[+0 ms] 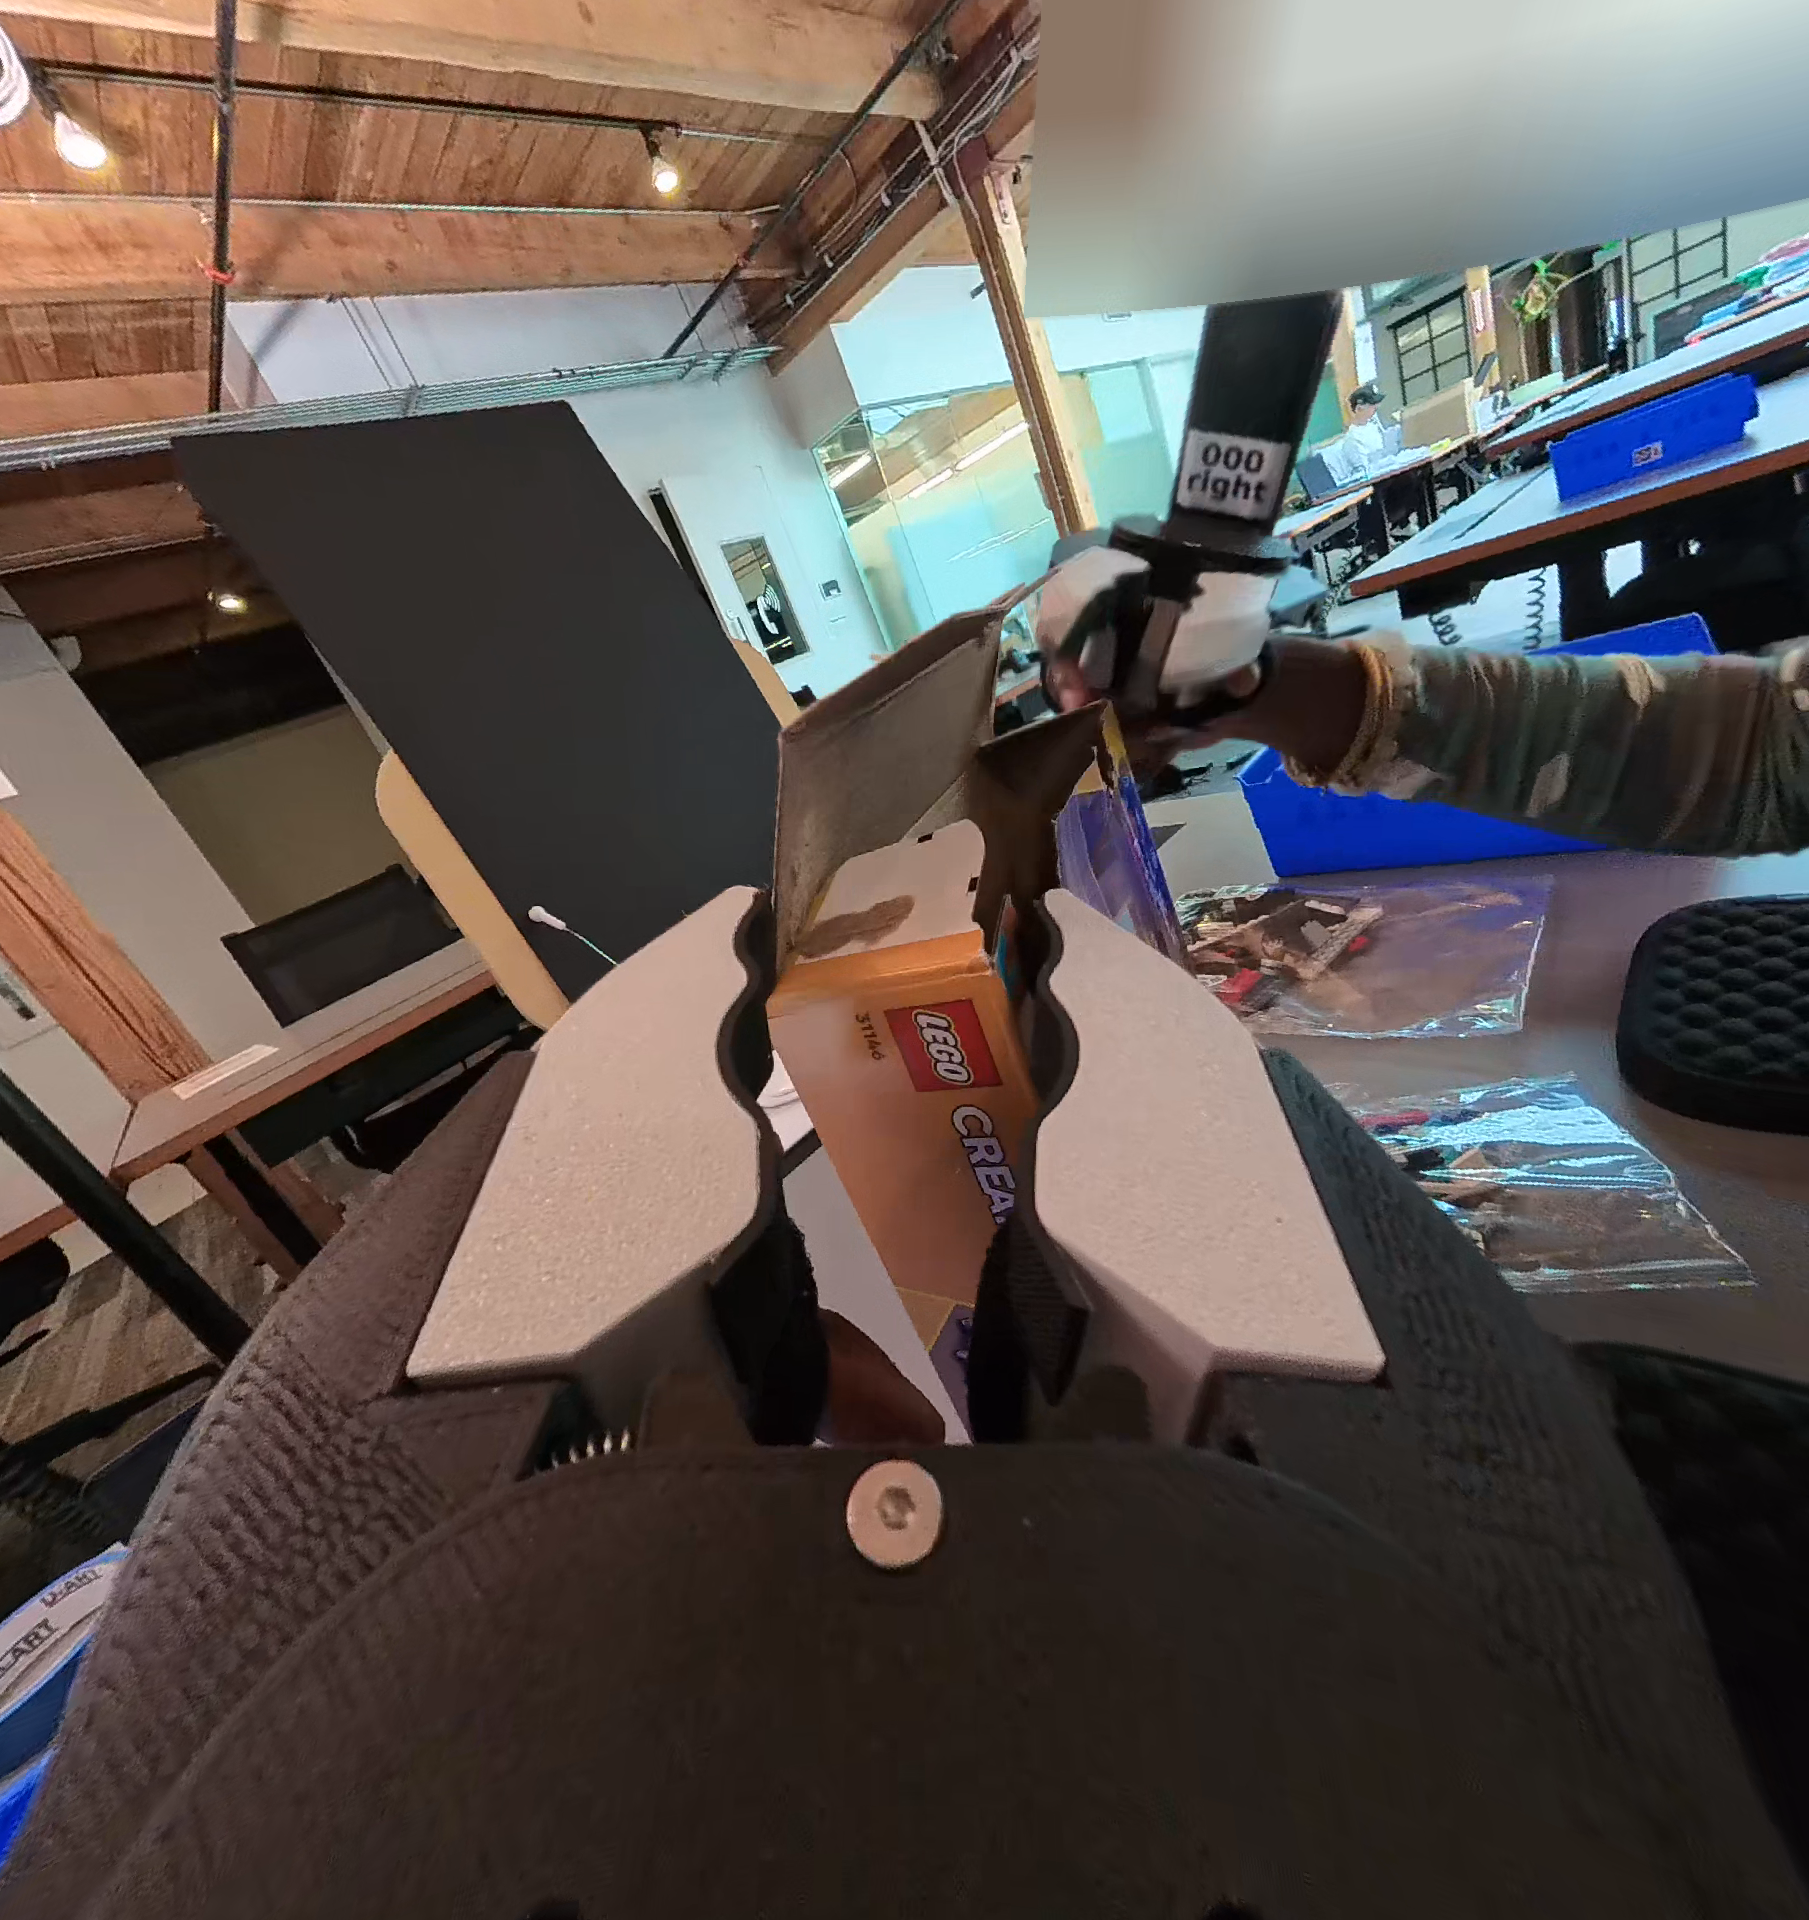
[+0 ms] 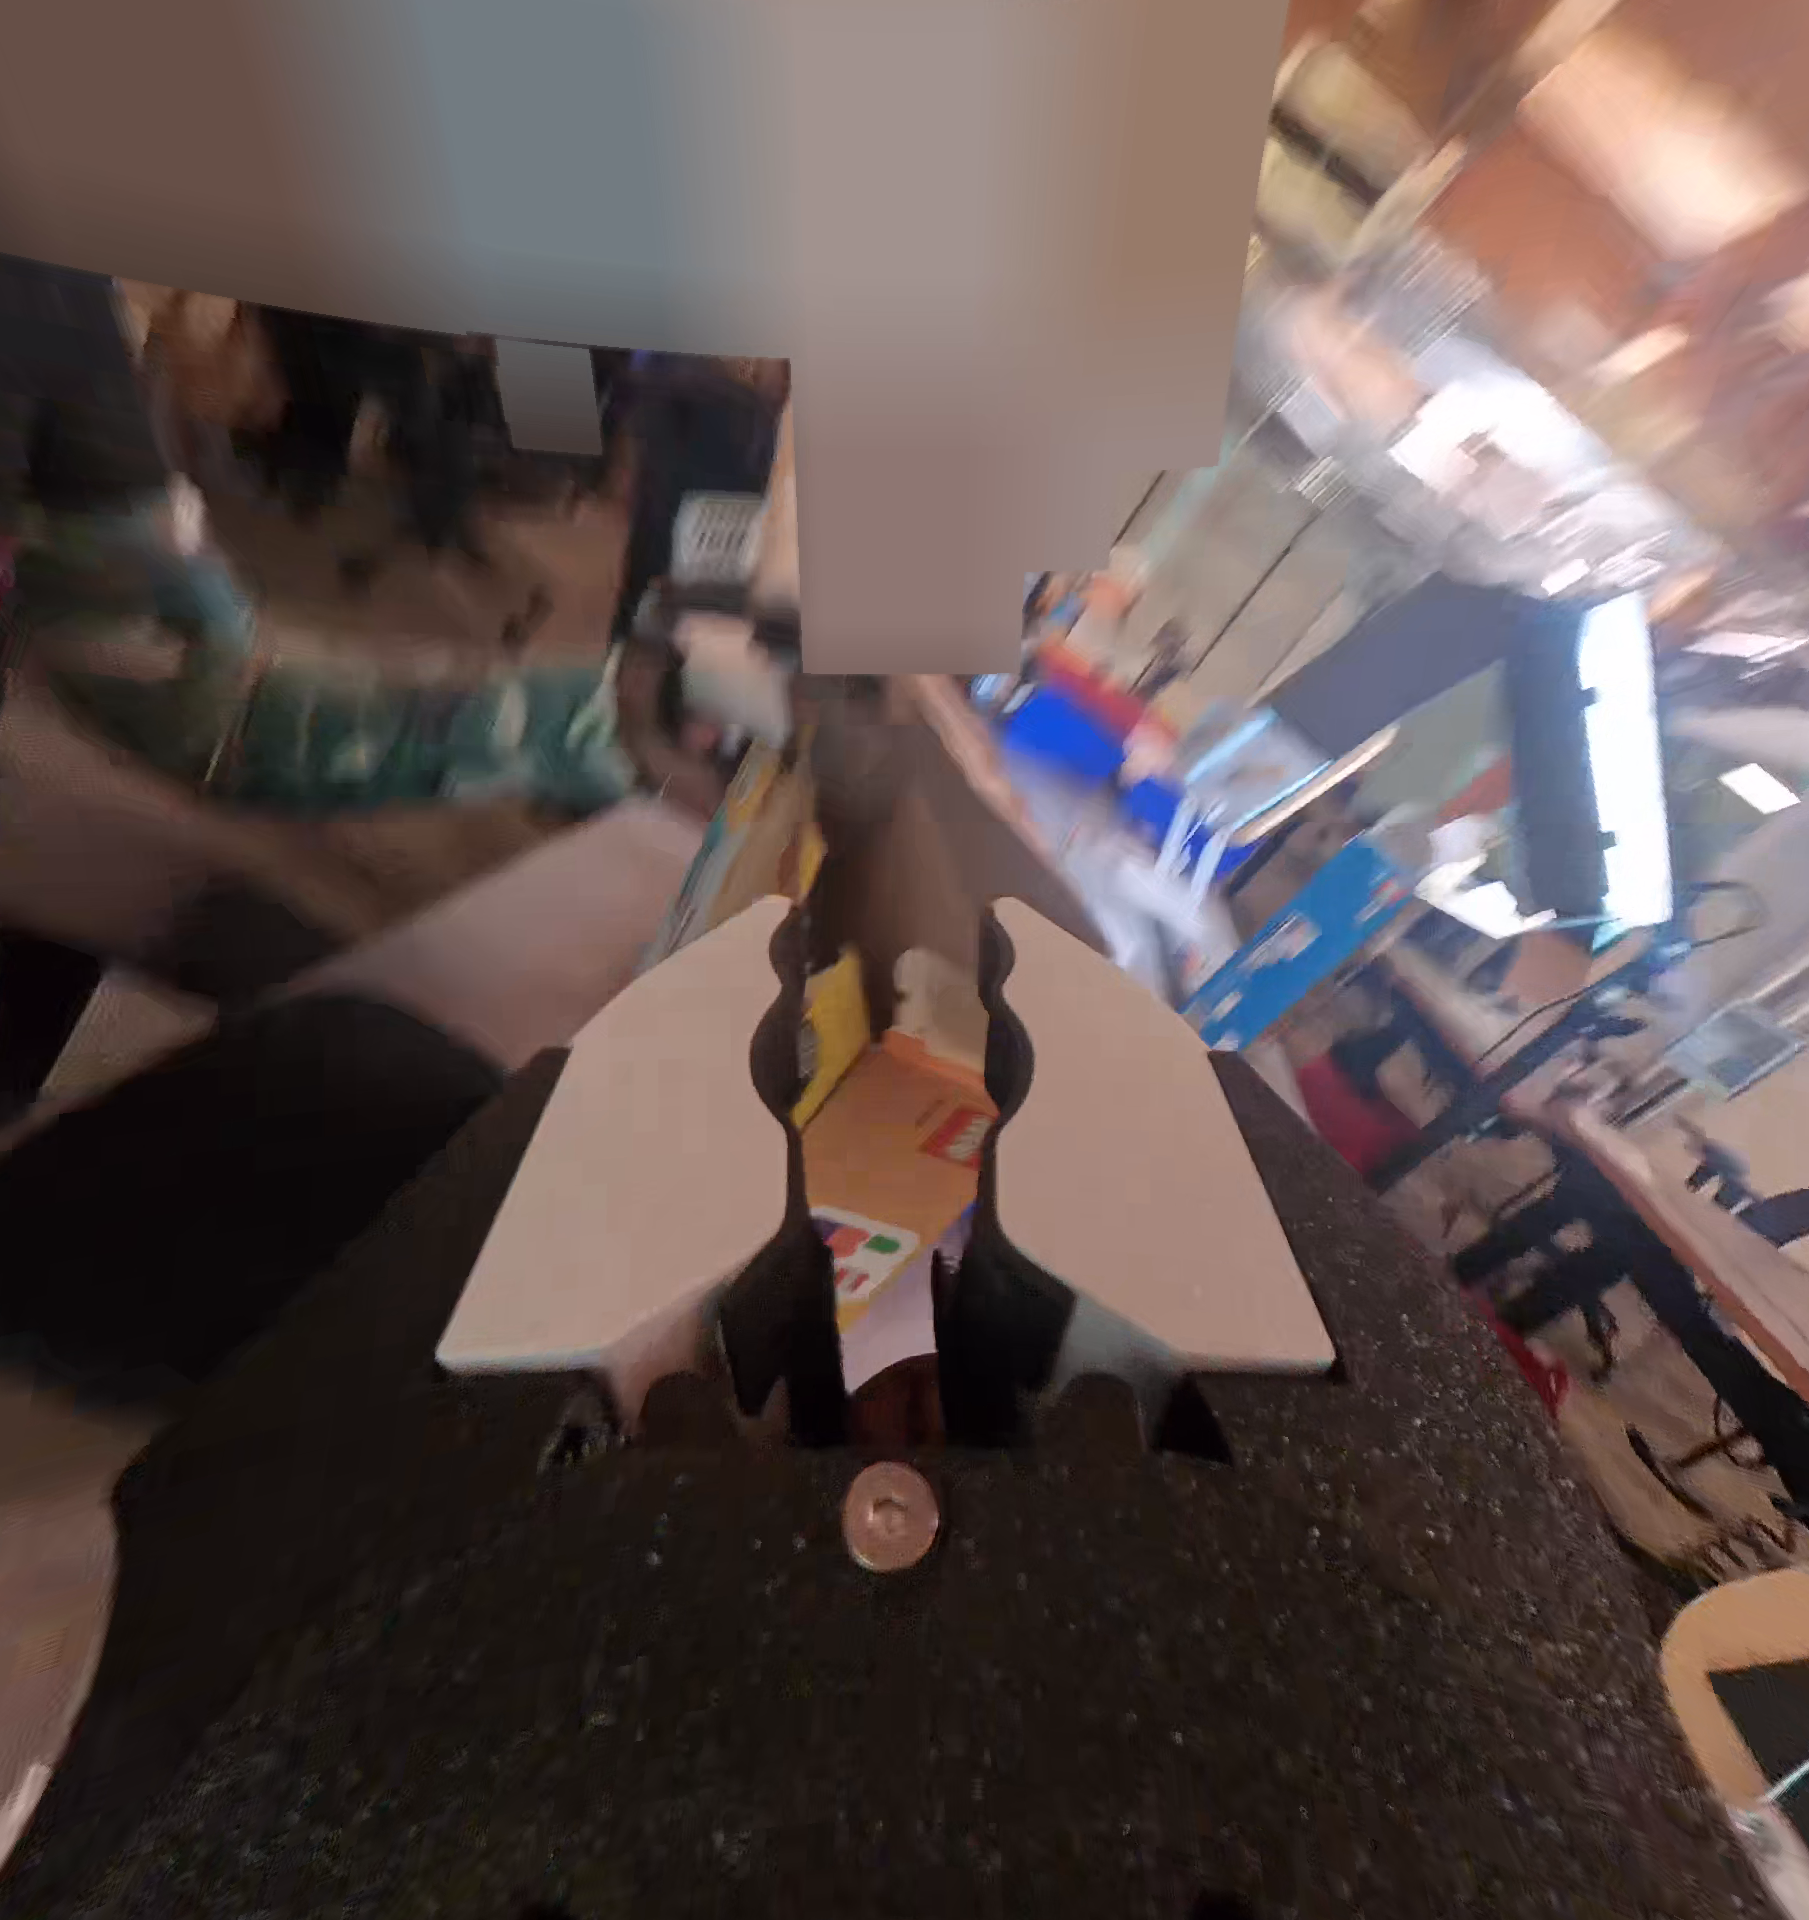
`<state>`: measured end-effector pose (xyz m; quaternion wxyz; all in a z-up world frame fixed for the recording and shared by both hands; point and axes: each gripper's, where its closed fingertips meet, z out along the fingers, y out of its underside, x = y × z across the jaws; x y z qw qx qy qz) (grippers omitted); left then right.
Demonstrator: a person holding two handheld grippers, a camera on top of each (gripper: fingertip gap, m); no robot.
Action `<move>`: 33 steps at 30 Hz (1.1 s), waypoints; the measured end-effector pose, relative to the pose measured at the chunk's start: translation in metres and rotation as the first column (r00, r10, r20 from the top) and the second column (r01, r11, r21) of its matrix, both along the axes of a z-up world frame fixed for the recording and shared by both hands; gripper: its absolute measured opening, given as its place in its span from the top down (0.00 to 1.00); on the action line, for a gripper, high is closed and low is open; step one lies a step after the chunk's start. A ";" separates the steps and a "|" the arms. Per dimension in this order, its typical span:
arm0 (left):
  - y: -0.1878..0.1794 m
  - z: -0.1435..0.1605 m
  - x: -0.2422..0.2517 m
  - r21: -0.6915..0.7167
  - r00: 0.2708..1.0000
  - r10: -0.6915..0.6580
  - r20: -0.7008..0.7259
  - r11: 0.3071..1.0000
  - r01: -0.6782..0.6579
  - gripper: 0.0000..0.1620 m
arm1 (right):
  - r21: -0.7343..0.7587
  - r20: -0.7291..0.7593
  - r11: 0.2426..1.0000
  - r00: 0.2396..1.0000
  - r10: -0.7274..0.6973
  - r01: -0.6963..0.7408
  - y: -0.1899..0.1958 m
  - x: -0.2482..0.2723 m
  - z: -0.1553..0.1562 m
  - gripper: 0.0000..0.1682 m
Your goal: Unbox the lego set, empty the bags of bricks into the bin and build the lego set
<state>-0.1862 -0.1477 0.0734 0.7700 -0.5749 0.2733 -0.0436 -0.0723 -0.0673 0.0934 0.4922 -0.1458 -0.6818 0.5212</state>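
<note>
- Right wrist view is heavily motion-smeared; beyond my own fingers almost nothing there resolves.
- Far left, left wrist view: roll of blue tape (image 1: pixel 6 1683) cut off by the frame edge, only part of the ring shows.
- Black panel (image 1: pixel 484 665) stands tilted behind the box and hides whatever is behind it.
- My left gripper (image 1: pixel 900 997) is clamped on the lego box (image 1: pixel 910 1101); both pads press its sides. The box end nearest the camera is hidden behind the gripper body.
- Box is held up off the grey table (image 1: pixel 1565 1049), top end open, with a grey cardboard flap (image 1: pixel 879 769) standing up and a torn darker flap (image 1: pixel 1035 790) beside it.
- My right gripper (image 1: pixel 1087 665) is at the torn flap's top edge. From this view I cannot tell whether it is closed on the card or just touching it.
- In the right wrist view the right gripper's (image 2: pixel 895 966) fingers sit only narrowly apart with the box (image 2: pixel 900 1122) and a pale scrap of card between them. Contact is too blurred to confirm.
- Right of the box: two clear bags of bricks, one just beside it (image 1: pixel 1367 956), another nearer the camera (image 1: pixel 1534 1184), both flat on the table; contents are hard to pick out through the glare.
- Blue bin (image 1: pixel 1336 821) behind the bags, partly covered by my sleeve (image 1: pixel 1606 727).
- Black textured pad (image 1: pixel 1752 1008) at far right, cut off by the frame.
</note>
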 end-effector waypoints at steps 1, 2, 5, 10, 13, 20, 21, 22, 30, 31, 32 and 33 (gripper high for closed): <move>0.001 0.000 -0.001 -0.004 1.000 -0.003 0.004 1.000 0.003 0.71 | -0.113 -0.095 0.994 0.995 -0.014 0.003 0.011 0.006 0.012 0.77; 0.001 0.000 -0.001 -0.008 1.000 -0.006 0.009 1.000 0.007 0.71 | -0.206 -0.166 0.979 0.986 -0.026 -0.009 0.022 0.012 0.019 0.72; 0.001 -0.001 -0.001 -0.012 1.000 -0.018 0.006 1.000 0.018 0.71 | -0.220 -0.145 0.975 0.987 -0.068 0.034 0.034 0.000 0.003 0.52; 0.001 -0.001 -0.001 -0.024 1.000 -0.008 0.003 1.000 0.008 0.71 | -0.053 -0.159 0.998 0.987 0.014 -0.023 0.003 -0.013 0.000 0.61; 0.001 -0.002 -0.002 -0.030 1.000 -0.003 0.006 1.000 0.003 0.72 | 0.074 -0.191 0.996 0.981 -0.043 0.058 0.004 -0.017 -0.005 0.76; 0.001 -0.003 -0.003 -0.046 1.000 -0.010 -0.019 0.999 0.009 0.70 | 0.109 -0.118 0.993 0.993 -0.029 0.042 0.000 -0.014 -0.013 0.85; -0.001 -0.004 -0.001 -0.060 0.998 -0.026 -0.059 0.998 0.022 0.68 | 0.115 -0.096 0.993 0.995 -0.021 0.032 -0.001 -0.014 -0.013 0.85; -0.003 -0.006 0.001 -0.084 0.994 -0.043 -0.100 0.996 0.035 0.62 | 0.119 -0.076 0.993 0.997 -0.017 0.026 -0.001 -0.014 -0.013 0.85; -0.003 0.032 -0.005 -0.317 0.908 -0.164 0.385 0.901 0.297 0.41 | 0.165 -0.074 0.986 0.997 -0.007 0.019 -0.003 -0.014 -0.014 0.87; 0.004 0.026 -0.005 -0.363 0.890 -0.155 0.429 0.873 0.327 0.40 | 0.168 -0.076 0.986 0.997 -0.004 0.017 -0.004 -0.014 -0.014 0.87; 0.010 0.020 -0.007 -0.399 0.876 -0.138 0.462 0.850 0.344 0.39 | 0.170 -0.076 0.985 0.997 -0.003 0.016 -0.004 -0.013 -0.014 0.87; 0.015 0.013 -0.007 -0.434 0.867 -0.131 0.481 0.823 0.365 0.39 | 0.172 -0.074 0.985 0.997 -0.005 0.018 -0.004 -0.013 -0.014 0.87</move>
